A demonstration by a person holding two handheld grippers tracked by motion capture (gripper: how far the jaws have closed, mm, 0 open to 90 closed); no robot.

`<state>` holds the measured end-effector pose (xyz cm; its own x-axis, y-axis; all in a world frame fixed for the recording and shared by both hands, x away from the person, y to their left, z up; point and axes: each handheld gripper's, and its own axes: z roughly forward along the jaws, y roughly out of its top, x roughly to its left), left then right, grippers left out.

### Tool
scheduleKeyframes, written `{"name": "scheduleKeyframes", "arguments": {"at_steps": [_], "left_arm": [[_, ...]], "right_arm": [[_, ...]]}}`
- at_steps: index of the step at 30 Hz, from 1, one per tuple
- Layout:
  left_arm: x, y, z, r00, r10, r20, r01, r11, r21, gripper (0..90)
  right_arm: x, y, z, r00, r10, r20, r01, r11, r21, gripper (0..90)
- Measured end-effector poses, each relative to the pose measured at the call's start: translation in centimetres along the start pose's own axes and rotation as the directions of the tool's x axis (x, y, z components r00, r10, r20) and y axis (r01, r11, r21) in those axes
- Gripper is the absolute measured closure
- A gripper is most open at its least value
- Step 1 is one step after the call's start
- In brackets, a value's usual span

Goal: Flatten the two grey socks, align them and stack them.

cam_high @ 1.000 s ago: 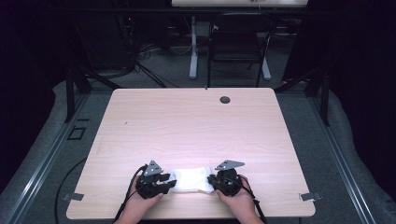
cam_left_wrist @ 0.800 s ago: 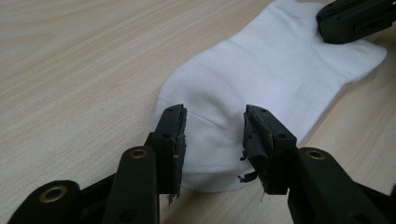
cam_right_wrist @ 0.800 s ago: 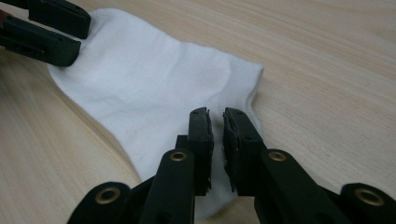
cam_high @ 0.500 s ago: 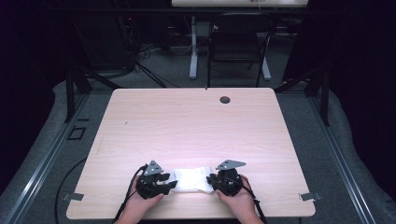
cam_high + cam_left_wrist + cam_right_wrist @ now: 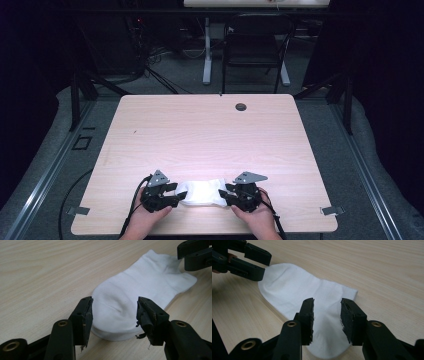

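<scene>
A white ankle sock (image 5: 202,191) lies flat on the table near its front edge, between my two grippers. My left gripper (image 5: 172,192) is at the sock's rounded toe end. Its jaws (image 5: 113,315) have just been opening and stand open on either side of the toe (image 5: 117,305), pads off the cloth. My right gripper (image 5: 225,194) is at the other end. Its jaws (image 5: 327,317) have also just been opening and stand open over the sock (image 5: 294,287) without pressing on it. Each gripper view shows the other gripper at the sock's far end.
The light wooden table (image 5: 210,135) stretches away beyond the sock. A small black grommet (image 5: 241,106) sits near its far edge. A dark chair (image 5: 255,45) stands behind the table. Both hands rest close to the front edge.
Both grippers' jaws stand wider apart than before and have let go of the sock's ends. The hands and the sock stay where they were.
</scene>
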<state>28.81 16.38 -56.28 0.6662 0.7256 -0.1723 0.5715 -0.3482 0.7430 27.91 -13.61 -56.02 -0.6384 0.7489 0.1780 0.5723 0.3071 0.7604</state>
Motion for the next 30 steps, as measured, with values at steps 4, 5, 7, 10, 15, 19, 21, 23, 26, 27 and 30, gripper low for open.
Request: {"name": "scheduleKeyframes", "arguments": {"at_steps": [4, 5, 7, 10, 15, 19, 21, 23, 26, 27, 30], "left_arm": [[0.2, 0.0, -0.4, 0.9998, -0.015, -0.011, 0.015, 0.9998, -0.014, 46.6], [0.5, 0.1, -0.7, 0.9999, -0.011, -0.013, 0.011, 0.9998, -0.018, 46.6], [0.7, 0.1, -0.9, 0.9996, -0.022, -0.015, 0.022, 0.9994, -0.027, 46.6], [1.0, 0.1, -1.1, 0.9991, -0.040, -0.011, 0.039, 0.9987, -0.031, 46.7], [1.7, -0.1, -1.6, 0.9984, -0.052, -0.019, 0.052, 0.9979, -0.040, 46.8], [2.2, -0.2, -1.9, 0.9973, -0.066, -0.032, 0.065, 0.9968, -0.048, 46.8], [2.5, -0.3, -2.0, 0.9965, -0.074, -0.038, 0.072, 0.9961, -0.051, 46.8], [2.7, -0.5, -2.1, 0.9958, -0.081, -0.044, 0.079, 0.9956, -0.050, 46.8], [3.1, -0.6, -2.3, 0.9956, -0.078, -0.052, 0.076, 0.9962, -0.041, 46.8], [3.2, -0.7, -2.3, 0.9953, -0.077, -0.059, 0.075, 0.9961, -0.046, 46.8], [3.4, -0.8, -2.4, 0.9947, -0.081, -0.063, 0.078, 0.9961, -0.039, 46.8]], "right_arm": [[-0.1, -0.1, -0.3, 1.0000, -0.006, 0.001, 0.006, 1.000, -0.010, 61.4], [-0.2, 0.0, -0.5, 0.9999, -0.012, 0.003, 0.012, 1.000, -0.010, 60.8], [-0.3, 0.0, -0.7, 0.9999, -0.011, 0.006, 0.012, 1.000, -0.018, 60.1], [-0.6, 0.1, -1.0, 0.9999, -0.006, 0.010, 0.006, 1.000, -0.024, 59.6], [-1.0, 0.1, -1.4, 0.9995, -0.011, 0.029, 0.012, 1.000, -0.028, 59.4], [-1.2, 0.0, -1.8, 0.9988, -0.024, 0.043, 0.025, 1.000, -0.019, 59.3], [-1.3, 0.0, -1.9, 0.9985, -0.024, 0.050, 0.025, 0.999, -0.026, 59.3], [-1.5, 0.0, -2.0, 0.9982, -0.025, 0.054, 0.026, 0.999, -0.023, 59.3], [-1.7, -0.2, -2.1, 0.9974, -0.029, 0.066, 0.031, 0.999, -0.021, 59.2], [-1.8, -0.2, -2.2, 0.9964, -0.044, 0.073, 0.044, 0.999, -0.002, 59.2], [-2.0, -0.6, -2.3, 0.9955, -0.047, 0.083, 0.046, 0.999, 0.008, 59.2]]}}
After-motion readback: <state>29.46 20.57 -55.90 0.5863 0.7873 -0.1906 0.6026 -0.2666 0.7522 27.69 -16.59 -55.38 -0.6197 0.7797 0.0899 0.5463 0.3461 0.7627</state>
